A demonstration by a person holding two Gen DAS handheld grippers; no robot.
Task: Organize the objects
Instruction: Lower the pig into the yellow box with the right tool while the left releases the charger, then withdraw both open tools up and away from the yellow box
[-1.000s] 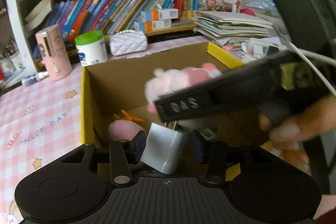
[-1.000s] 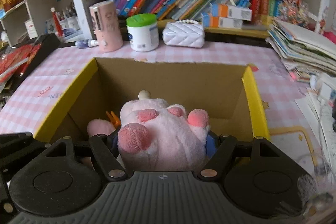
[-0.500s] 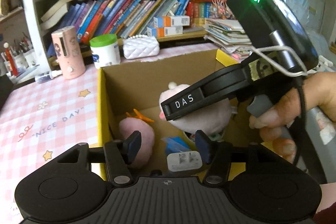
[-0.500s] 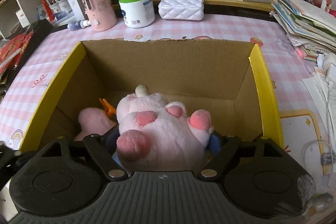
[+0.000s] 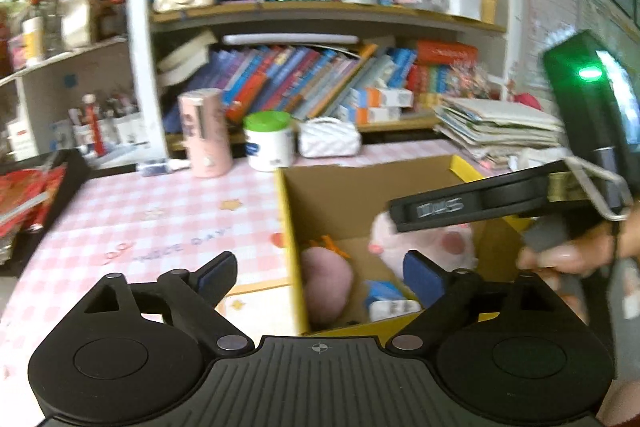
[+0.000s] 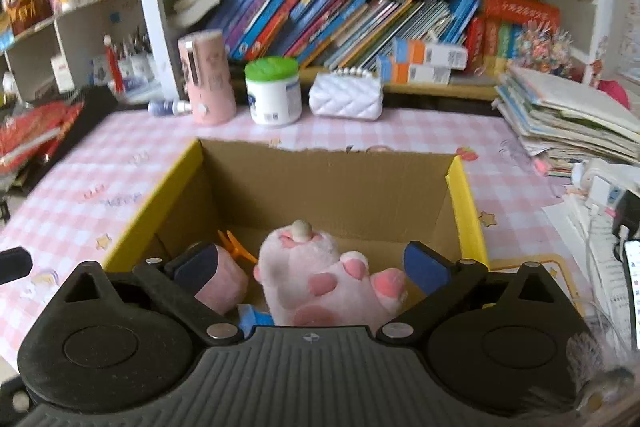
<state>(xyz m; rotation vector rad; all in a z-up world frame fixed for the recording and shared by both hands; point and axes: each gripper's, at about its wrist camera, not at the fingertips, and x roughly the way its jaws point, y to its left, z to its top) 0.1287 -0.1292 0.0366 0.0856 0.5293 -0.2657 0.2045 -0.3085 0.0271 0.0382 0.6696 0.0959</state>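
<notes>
Over box, left wrist view: left gripper (image 5: 320, 277) jaws opening, wide apart, nothing between pads; white packet (image 5: 394, 309) on box (image 5: 340, 195) floor below; round pink plush (image 5: 326, 283) by left wall; right gripper's side arm (image 5: 472, 207) crosses over paw plush (image 5: 432, 247); hand (image 5: 576, 255) on its handle
Right wrist view: right gripper (image 6: 312, 265) jaws opening, pads clear of paw plush (image 6: 328, 279) lying in box (image 6: 320, 175); orange clip (image 6: 234, 245) and round pink plush (image 6: 222, 285) at left; jar (image 6: 274, 91), white purse (image 6: 346, 99) on table (image 6: 420, 135) behind
</notes>
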